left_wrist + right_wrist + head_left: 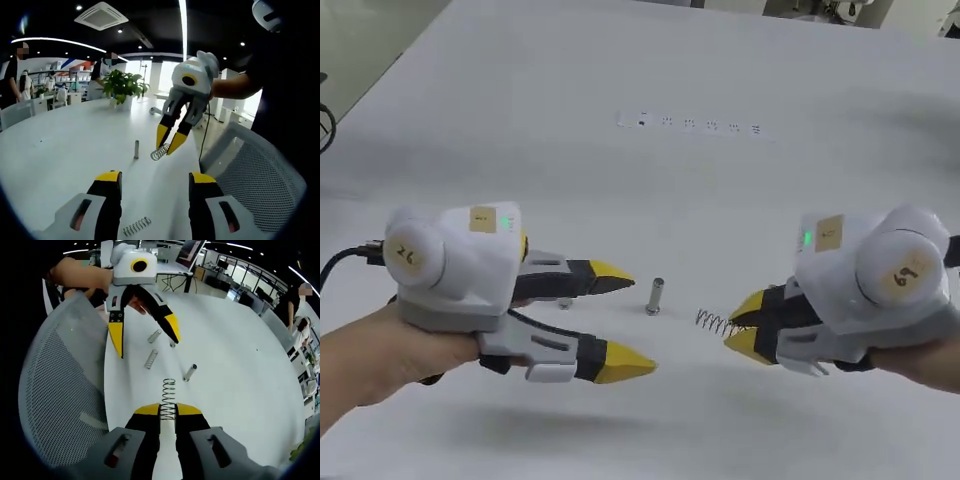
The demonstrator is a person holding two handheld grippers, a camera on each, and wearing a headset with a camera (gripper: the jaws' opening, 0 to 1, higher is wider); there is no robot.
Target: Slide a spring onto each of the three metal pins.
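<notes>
Right claw (168,410) nips one spring (169,396) by its end.
The right gripper view adds a loose spring (151,359) at 11 o'clock; left claw (638,325) gapes wide, empty.

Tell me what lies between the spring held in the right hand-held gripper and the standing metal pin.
Only bare white table. The head view shows an open gap between the spring and the pin.

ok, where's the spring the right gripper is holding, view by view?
Head view: spring right of centre, between the upright metal pin and the right gripper.
Left gripper view: spring mid-frame in the right gripper, just right of the metal pin.
Right gripper view: spring low centre, between the jaws, metal pin beyond it.
Shared landmark: the metal pin.
</notes>
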